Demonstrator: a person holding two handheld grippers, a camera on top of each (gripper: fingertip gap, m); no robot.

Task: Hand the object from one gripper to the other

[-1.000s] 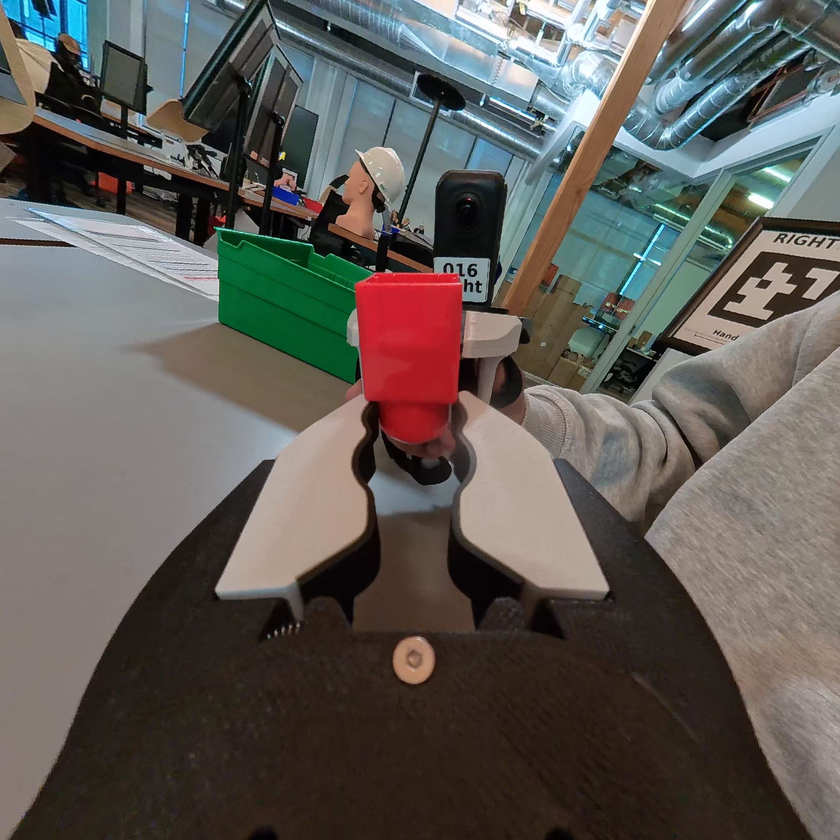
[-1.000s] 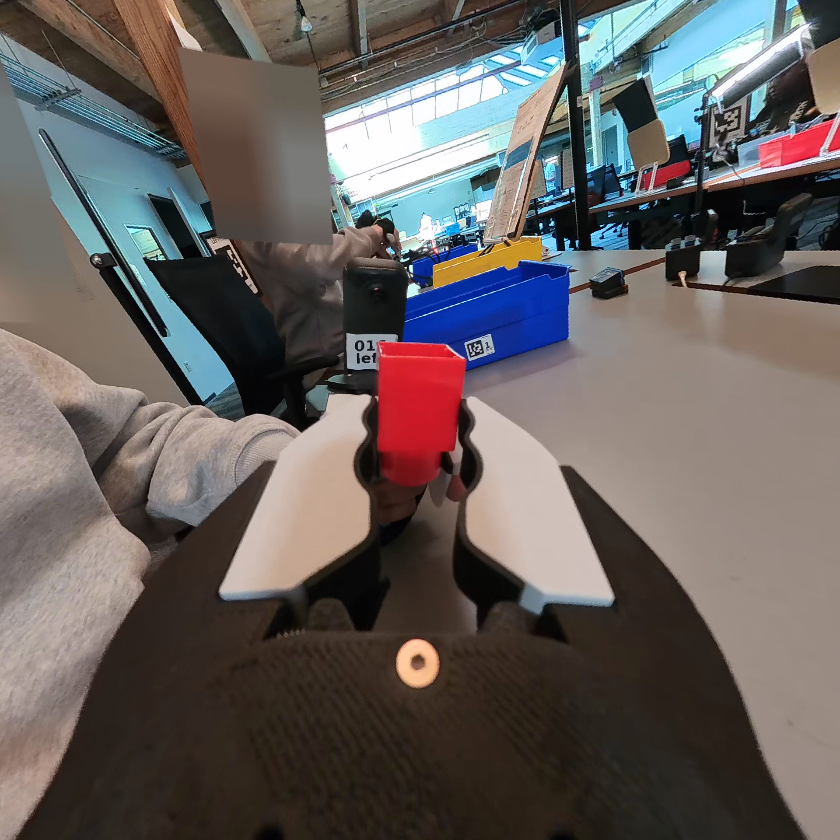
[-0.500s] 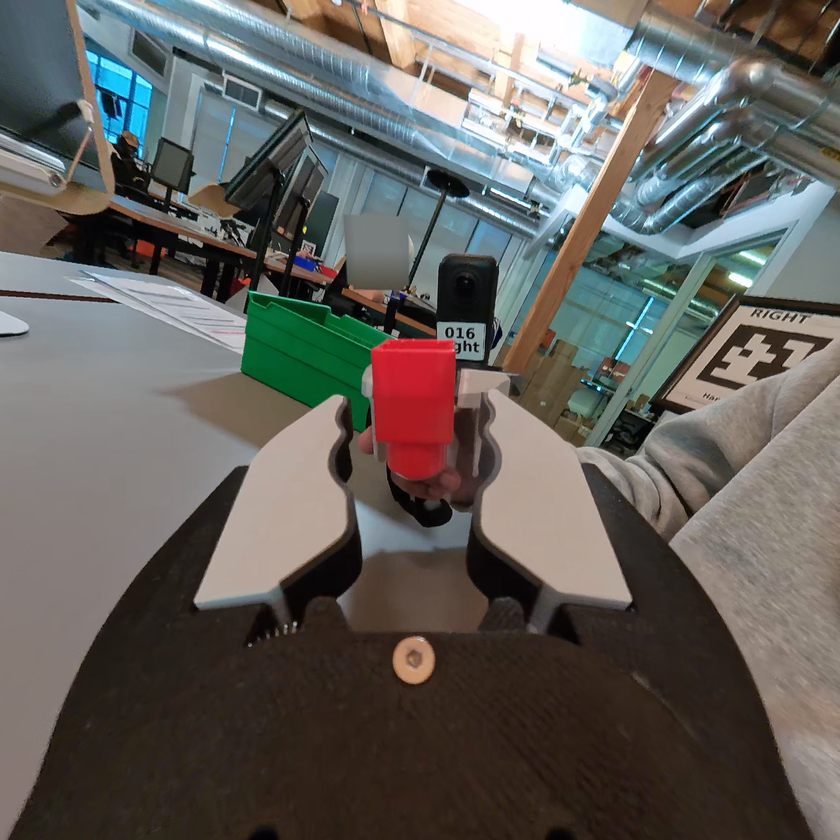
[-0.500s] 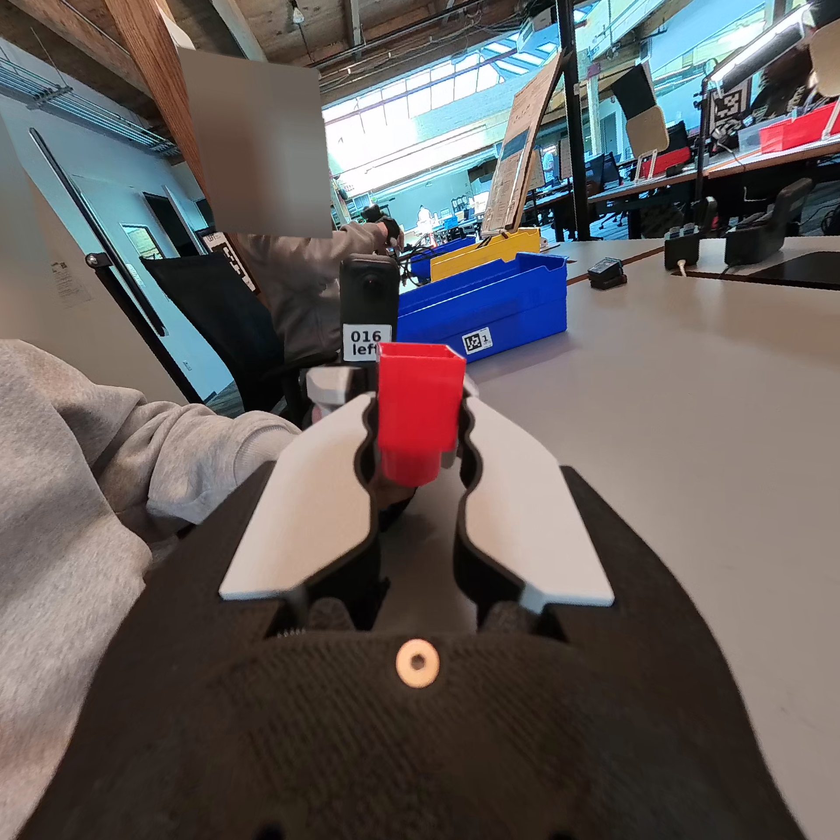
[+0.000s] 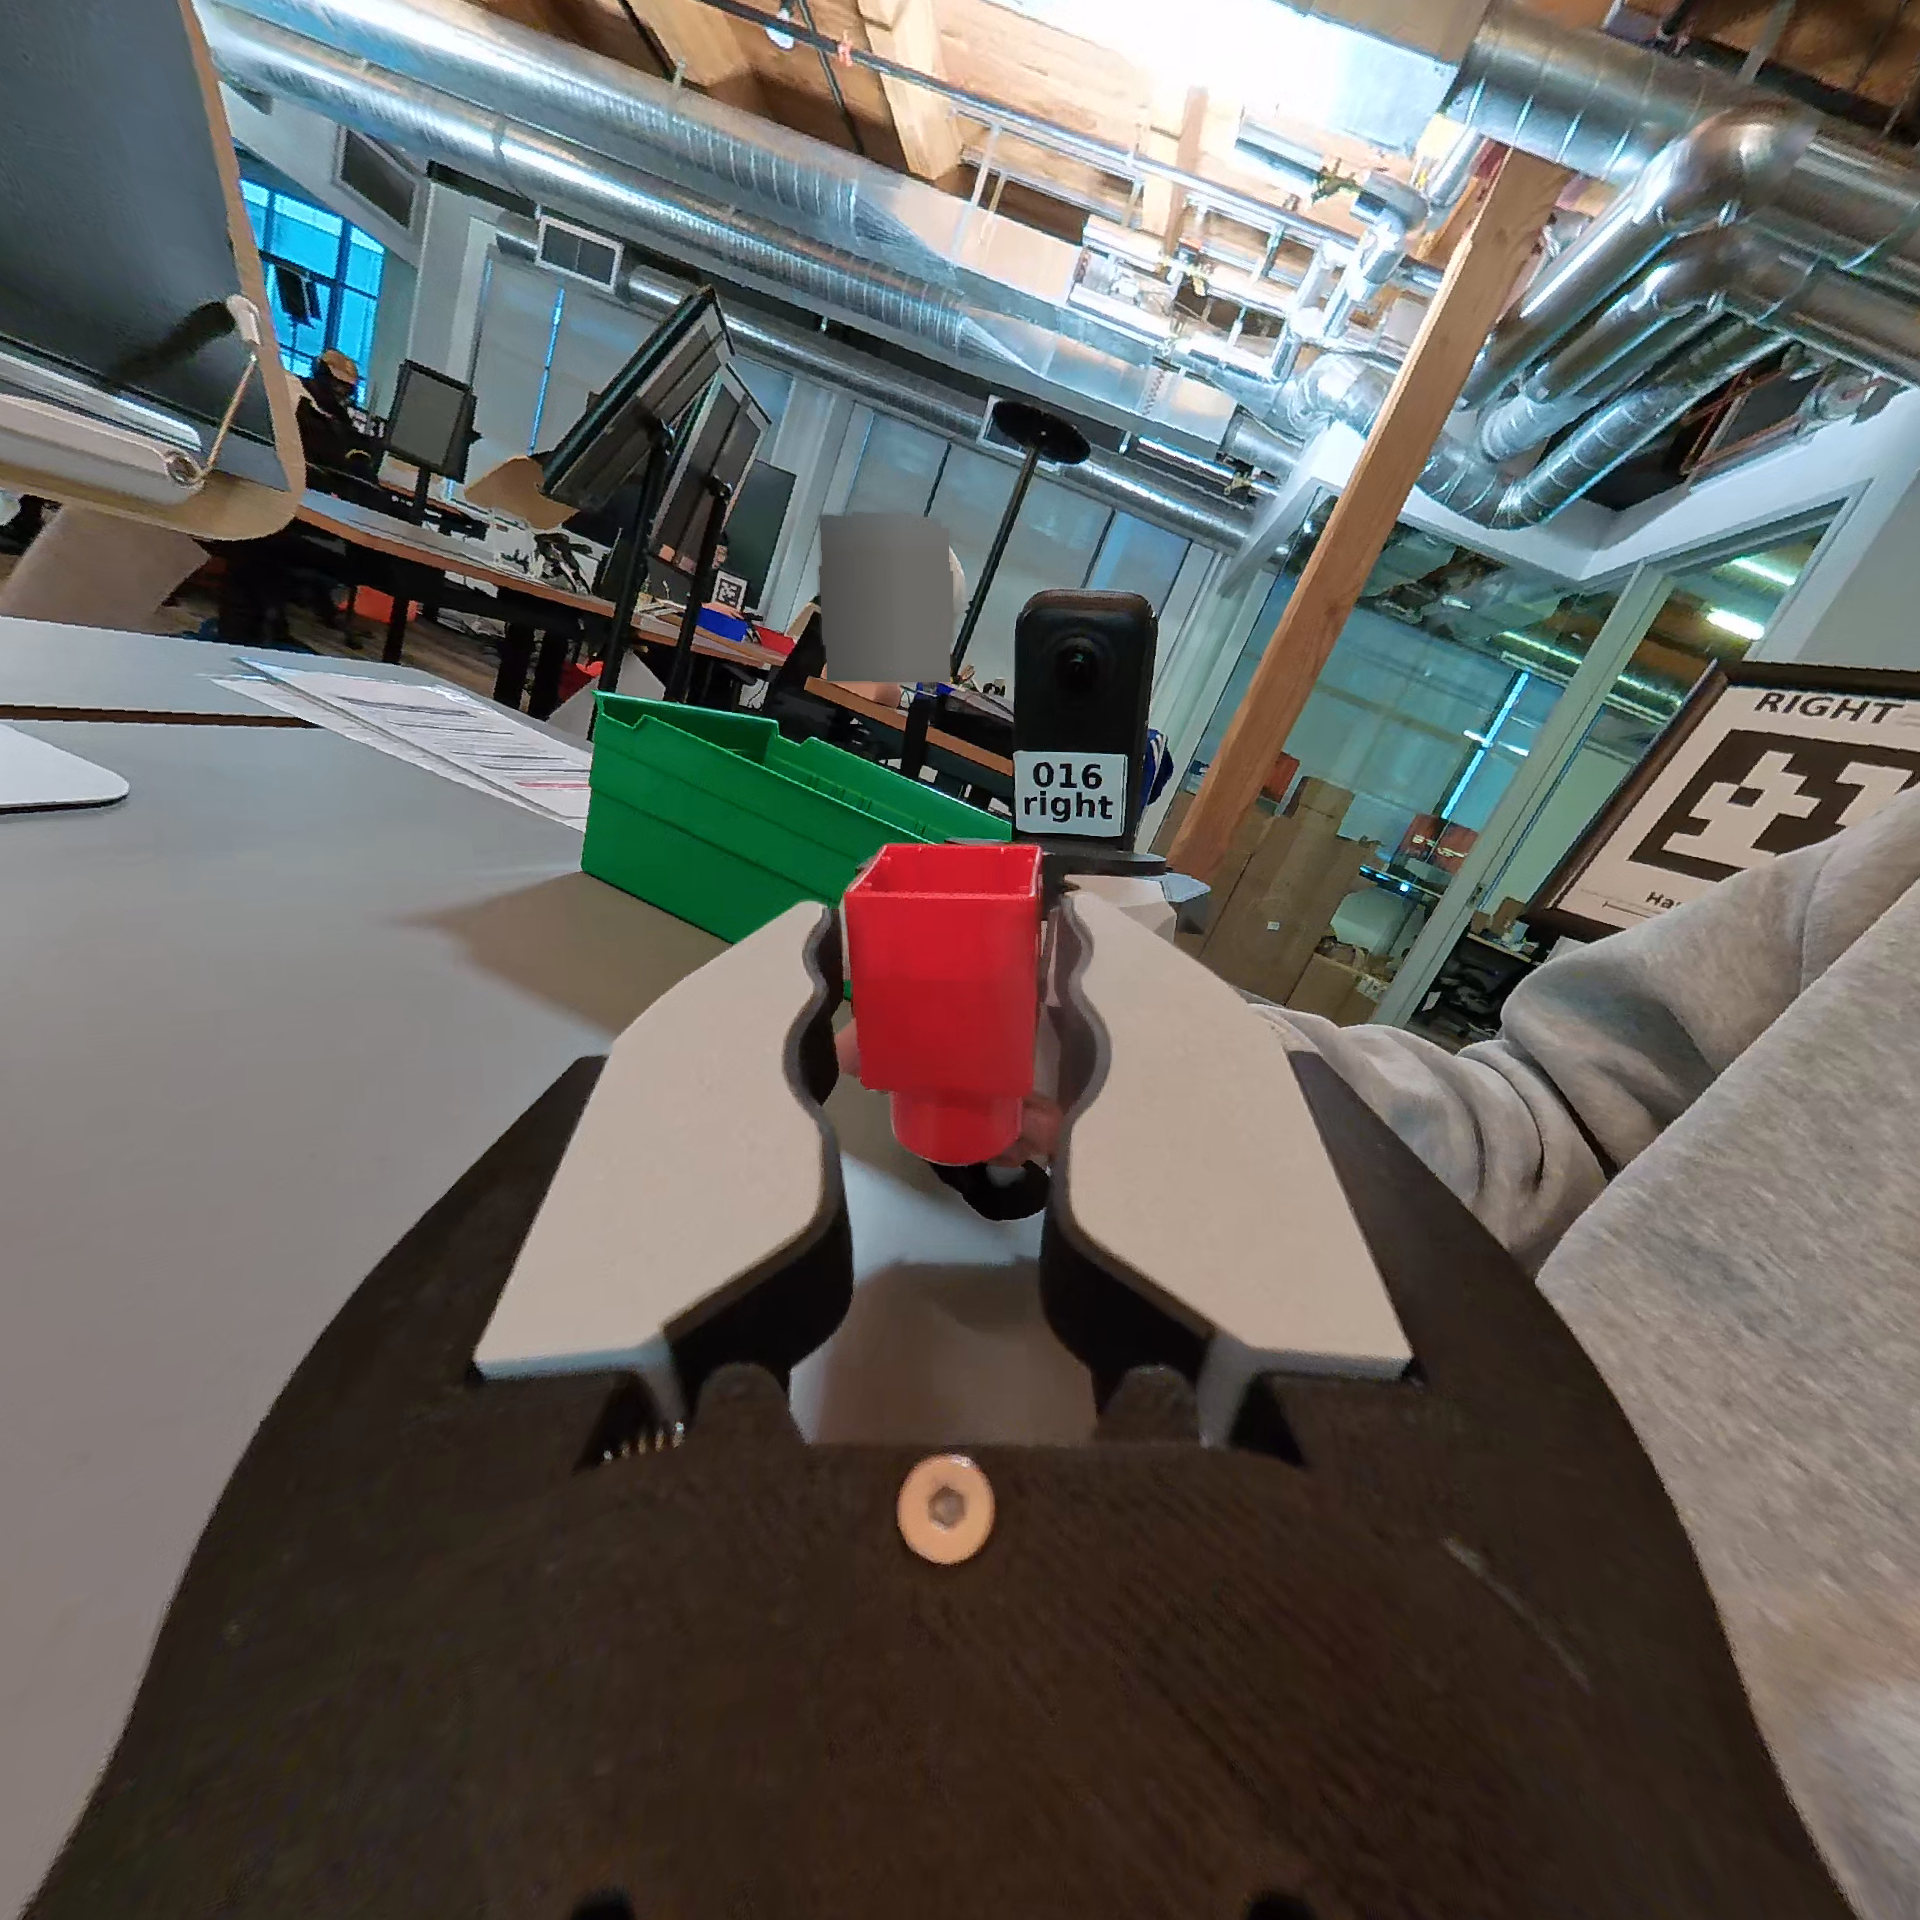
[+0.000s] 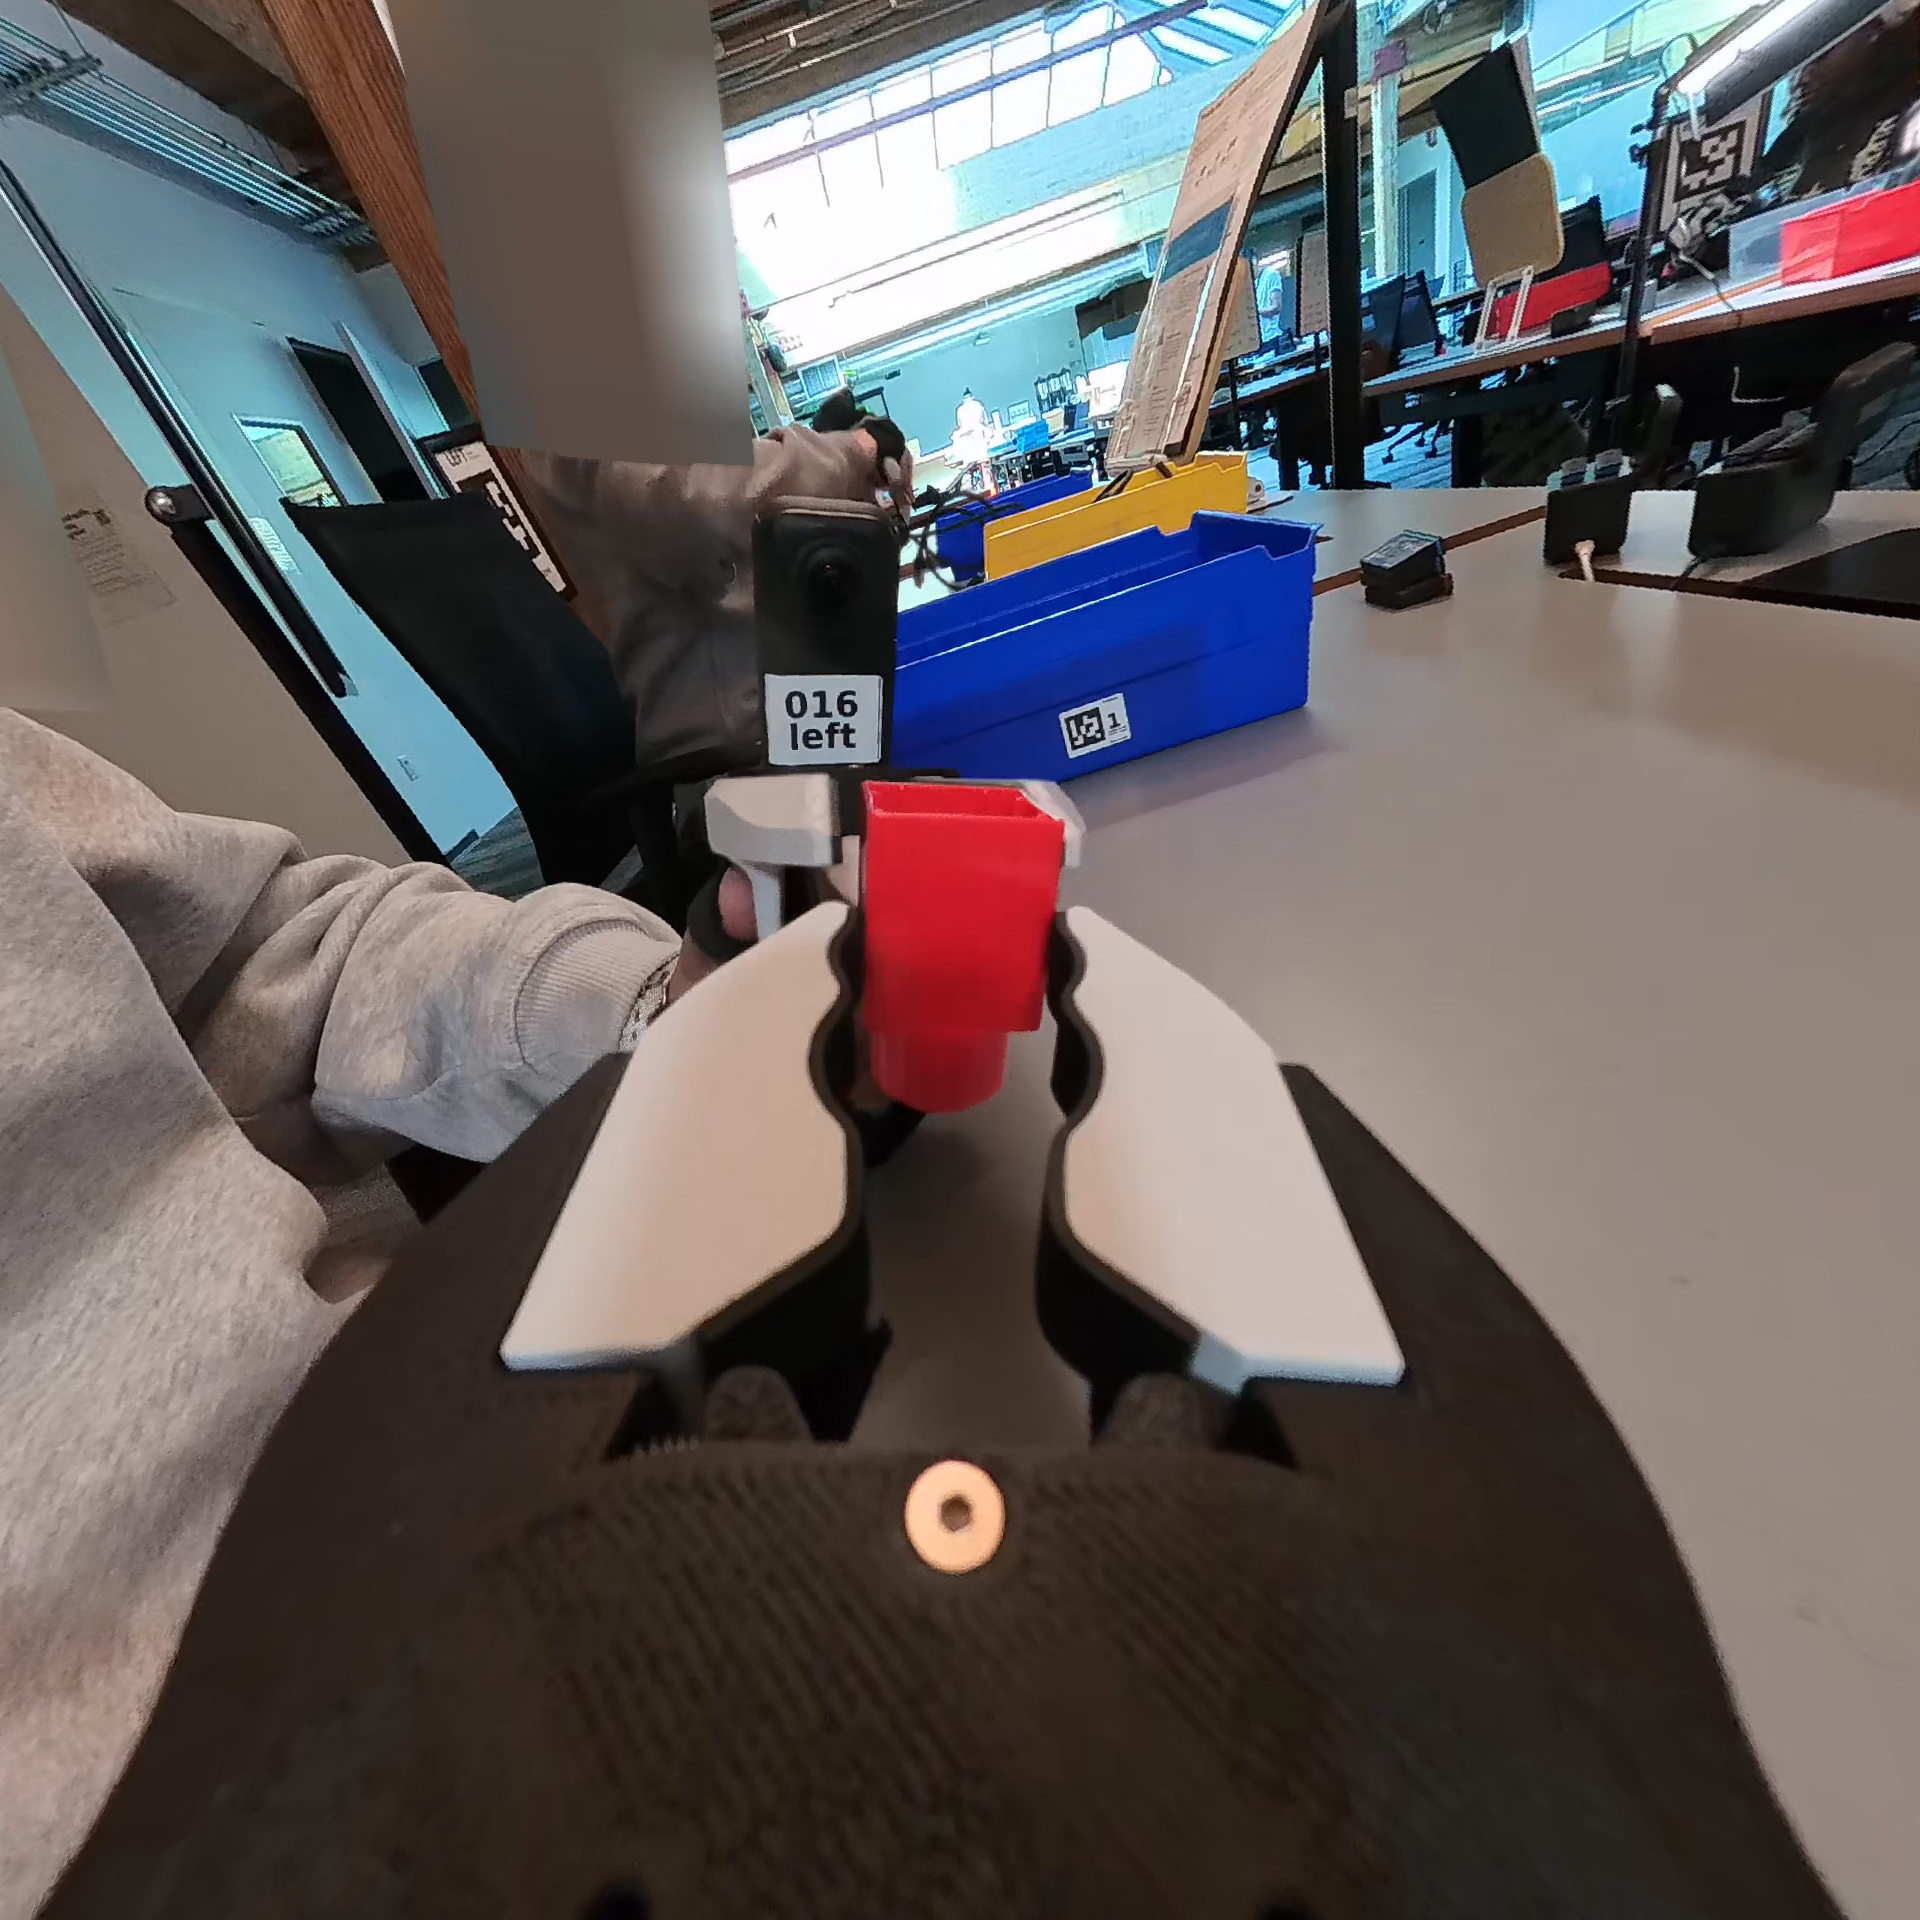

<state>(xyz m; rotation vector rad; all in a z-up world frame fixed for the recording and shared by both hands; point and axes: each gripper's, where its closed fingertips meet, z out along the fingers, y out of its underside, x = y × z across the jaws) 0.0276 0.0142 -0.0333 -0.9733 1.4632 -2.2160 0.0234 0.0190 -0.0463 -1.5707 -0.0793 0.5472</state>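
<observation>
Right gripper [image 6: 951,971] pinched red cup [image 6: 958,935] upright above grey table [image 6: 1507,883], left gripper [image 5: 940,982] spread around it, white stickers with print on both cameras, patterned tag on blue bin [image 6: 1101,655], cup's base partly hidden

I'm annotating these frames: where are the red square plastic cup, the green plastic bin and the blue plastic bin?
red square plastic cup [image 5: 943,997]: left wrist view, on its front face.
green plastic bin [image 5: 717,847]: left wrist view, on its side wall.
blue plastic bin [image 6: 1195,675]: right wrist view, on its long side wall.
</observation>
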